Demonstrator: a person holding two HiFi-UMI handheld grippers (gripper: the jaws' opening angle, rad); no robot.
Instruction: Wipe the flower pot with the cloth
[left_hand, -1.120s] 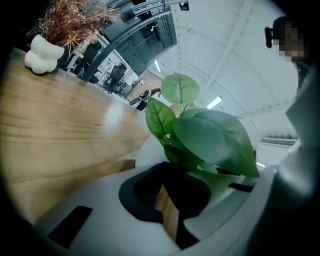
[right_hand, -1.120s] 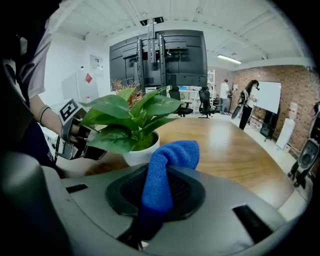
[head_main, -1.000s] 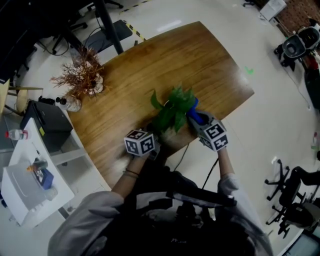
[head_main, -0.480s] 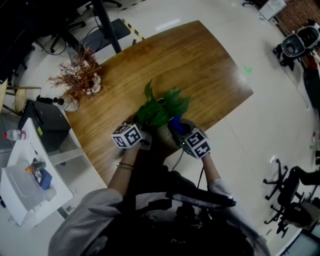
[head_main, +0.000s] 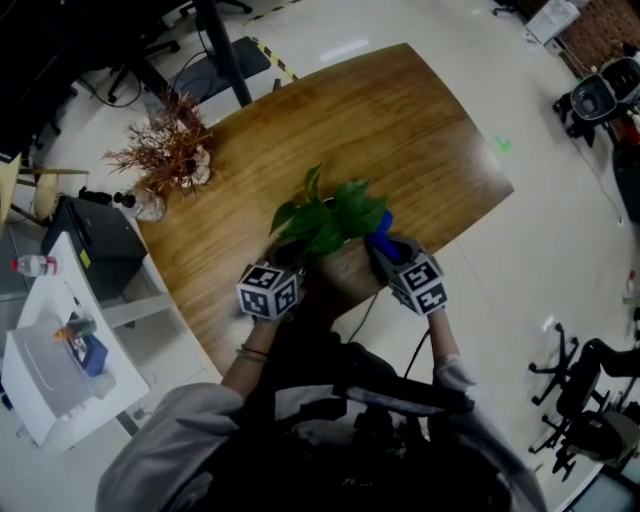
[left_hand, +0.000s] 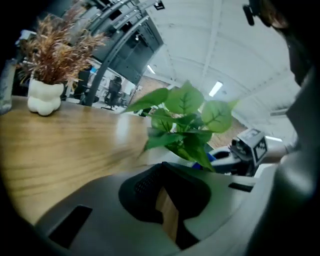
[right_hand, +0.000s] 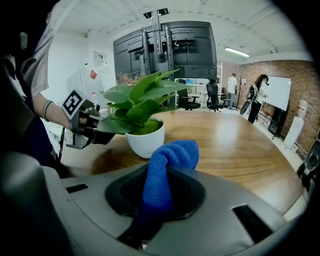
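A white flower pot with a leafy green plant stands near the table's front edge. In the head view the leaves hide most of the pot. My right gripper is shut on a blue cloth, which sits just short of the pot's near side without touching it. The cloth lies right of the plant in the head view. My left gripper is on the pot's other side, its jaws a narrow gap apart with only table wood between them. Its fingers reach under the leaves beside the pot.
A white vase of dried brown flowers stands at the wooden table's far left. Left of the table are a black box and a white cart. Office chairs stand on the floor at right.
The plant and both grippers shifted left along the table edge, then a little back right. The leaves point differently now. The right gripper has kept hold of the cloth.
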